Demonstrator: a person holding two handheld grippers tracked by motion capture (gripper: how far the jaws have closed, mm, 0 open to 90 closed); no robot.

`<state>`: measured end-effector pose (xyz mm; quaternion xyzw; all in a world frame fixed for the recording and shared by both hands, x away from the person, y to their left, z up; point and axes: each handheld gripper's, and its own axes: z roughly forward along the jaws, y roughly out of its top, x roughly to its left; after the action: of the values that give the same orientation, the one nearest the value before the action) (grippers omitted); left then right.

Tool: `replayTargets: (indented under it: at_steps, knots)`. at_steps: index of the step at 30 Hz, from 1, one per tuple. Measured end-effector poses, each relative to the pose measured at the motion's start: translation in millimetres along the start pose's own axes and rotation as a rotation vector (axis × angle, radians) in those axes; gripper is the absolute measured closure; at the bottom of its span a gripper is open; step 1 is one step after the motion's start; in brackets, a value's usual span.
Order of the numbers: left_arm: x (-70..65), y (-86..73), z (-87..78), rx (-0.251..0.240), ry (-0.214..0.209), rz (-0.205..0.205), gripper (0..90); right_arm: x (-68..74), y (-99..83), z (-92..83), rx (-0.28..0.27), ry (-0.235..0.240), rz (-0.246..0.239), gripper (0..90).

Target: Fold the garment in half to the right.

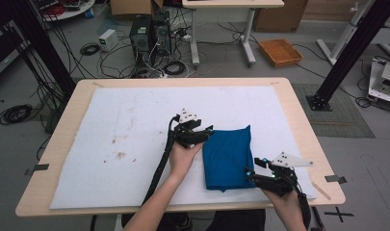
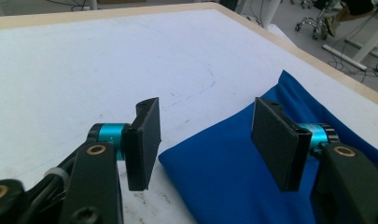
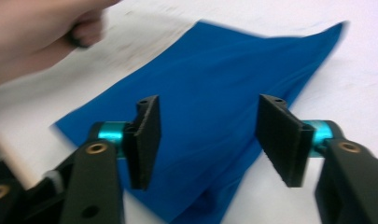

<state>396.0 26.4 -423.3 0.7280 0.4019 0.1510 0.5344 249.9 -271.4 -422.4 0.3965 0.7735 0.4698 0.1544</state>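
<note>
A folded blue cloth (image 1: pixel 227 156) lies flat on the white mat (image 1: pixel 135 125), right of centre. My left gripper (image 1: pixel 208 132) hovers at the cloth's upper left corner, its jaws open and empty. In the left gripper view the cloth (image 2: pixel 233 168) lies under and beyond the open left gripper (image 2: pixel 214 140). My right gripper (image 1: pixel 253 169) sits at the cloth's lower right corner, also open with nothing held. The right gripper view shows the cloth (image 3: pixel 214 102) spread out beneath the parted right gripper (image 3: pixel 210 140), with the other hand (image 3: pixel 42 37) at top left.
The mat covers a wooden table (image 1: pixel 298 125); brown stains (image 1: pixel 118 154) mark its left half. Beyond the table, the floor holds cables, computer towers (image 1: pixel 149 33) and an orange tray (image 1: pixel 280 52). A black frame post (image 1: pixel 351 53) stands at the right.
</note>
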Motion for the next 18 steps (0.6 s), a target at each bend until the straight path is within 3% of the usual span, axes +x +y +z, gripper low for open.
replayTargets:
  at_steps: [2, 6, 11, 15, 18]
  knots:
    - [2.3, -0.1, 1.7, -0.006, -0.009, 0.011, 42.6, 3.5, -5.6, -1.3, 0.014, 0.014, -0.019, 56.7]
    - [9.2, 0.0, 8.3, -0.031, 0.017, 0.066, 44.1, 0.5, -8.8, -5.5, 0.004, -0.005, 0.014, 50.4]
    - [21.8, -4.4, 20.2, -0.010, 0.025, 0.071, 50.5, -1.8, -9.3, -14.1, -0.024, -0.024, 0.037, 45.1]
    - [24.8, -4.2, 18.0, -0.031, 0.013, 0.076, 50.4, -0.6, -11.2, -18.7, -0.037, -0.048, 0.054, 43.2]
    - [21.4, -4.4, 15.9, -0.021, 0.022, 0.127, 49.8, 1.4, -10.7, -14.7, -0.027, -0.050, 0.055, 42.6]
